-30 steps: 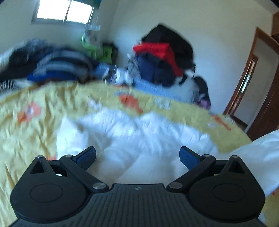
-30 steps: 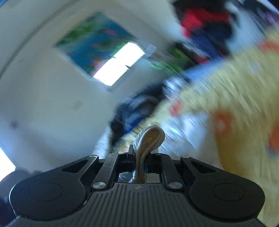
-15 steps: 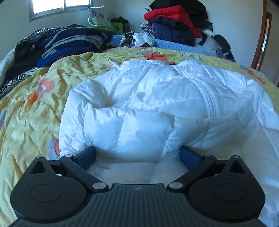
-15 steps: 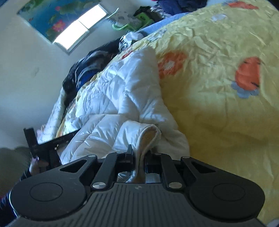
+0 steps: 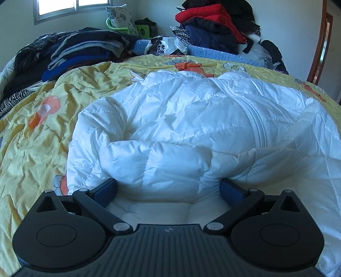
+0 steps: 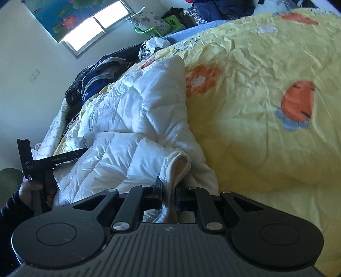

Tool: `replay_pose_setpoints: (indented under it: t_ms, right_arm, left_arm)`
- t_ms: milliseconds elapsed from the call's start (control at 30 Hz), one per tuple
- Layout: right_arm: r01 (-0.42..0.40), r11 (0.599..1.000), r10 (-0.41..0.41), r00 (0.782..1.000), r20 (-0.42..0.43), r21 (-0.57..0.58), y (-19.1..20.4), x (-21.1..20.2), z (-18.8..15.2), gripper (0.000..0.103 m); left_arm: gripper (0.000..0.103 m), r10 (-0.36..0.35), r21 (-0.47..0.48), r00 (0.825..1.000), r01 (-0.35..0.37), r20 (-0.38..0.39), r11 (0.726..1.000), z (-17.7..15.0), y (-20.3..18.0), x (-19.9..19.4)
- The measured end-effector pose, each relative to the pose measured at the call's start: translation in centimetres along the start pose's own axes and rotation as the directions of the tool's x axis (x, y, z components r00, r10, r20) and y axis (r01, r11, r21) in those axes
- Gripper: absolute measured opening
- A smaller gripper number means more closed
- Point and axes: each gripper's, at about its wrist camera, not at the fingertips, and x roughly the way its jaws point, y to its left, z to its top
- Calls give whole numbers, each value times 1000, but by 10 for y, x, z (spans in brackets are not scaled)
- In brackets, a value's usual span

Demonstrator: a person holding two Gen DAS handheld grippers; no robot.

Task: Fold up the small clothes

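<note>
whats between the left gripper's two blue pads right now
A puffy fold of the white quilted jacket fills the gap of the left gripper, seen in the left wrist view; its jaws stand wide.

A white quilted jacket (image 5: 191,132) with a cream lining lies at mid frame on a yellow bedspread (image 5: 42,132) printed with orange and pale blue figures, while dark blue, grey and black clothes (image 5: 70,55) sit upper left and a red garment (image 5: 208,15) tops a navy heap upper right.
</note>
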Motion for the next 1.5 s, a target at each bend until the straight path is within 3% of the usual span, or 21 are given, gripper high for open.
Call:
replay_pose_setpoints:
  t_ms: [67,233,400,500,600,767,933,967,1000,1033,1167,1200,1233,1300,1400,1500]
  right_arm:
    - [6,1000,-6,1000,-8,0,0,2,1,15]
    - [1,998,1,1000,-25,56,-4,0,2,35]
    - [-21,999,18,999,50,51,-4,-30,24,68]
    - [4,1000,-3,993,121,-12,-1,-34,55,71]
    - [5,1000,-2,996,94,-28,0,-2,91,75]
    - [78,993,-74,996,52,-87,8,69,132,75]
    - [48,996,-49,999,-6,-69,2,114,146,75]
    - [9,998,-10,1000,-3,-59,1,117,146,61]
    - [-30,998,30,1000,-1,-54,0,119,146,33]
    - [-41,997,40,999,-17,-60,1,122,147,22]
    - [-53,997,51,998,-25,-60,3,125,149,22]
    - [-63,997,62,998,-21,-47,1,124,149,21]
    - [-69,997,68,998,-18,-43,-1,124,149,20]
    - [-54,997,54,999,1,-58,-2,120,147,15]
    - [-51,998,51,998,20,-28,-9,112,149,11]
    - [-32,999,32,999,39,7,-25,102,150,10]
  left_arm:
    - [103,1,1,1000,-1,2,1000,0,0,0]
    - [103,5,-14,1000,-5,4,1000,1,3,-10]
    - [103,-31,-41,996,34,81,999,4,26,-51]
    - [103,4,-120,991,13,136,993,21,52,-59]
    - [103,43,-222,995,-23,88,975,37,78,-35]
    - [103,72,-224,997,-71,-6,972,47,84,10]
    - [103,10,-348,999,-23,-38,937,53,103,22]
    - [103,-3,-366,998,-18,-59,930,56,108,26]
    - [103,-8,-375,996,-24,-83,927,57,111,30]
    - [103,-14,-381,994,-29,-109,924,59,114,34]
    - [102,-65,-371,987,5,-148,929,60,119,47]
    - [94,-54,-356,988,-1,-144,934,60,116,47]
    - [63,-31,-331,992,-10,-120,944,61,112,45]
    - [30,-33,-295,994,-1,-109,956,67,105,43]
    - [12,17,-237,995,-40,-98,971,75,96,39]
    - [11,42,-222,996,-59,-80,973,83,99,32]
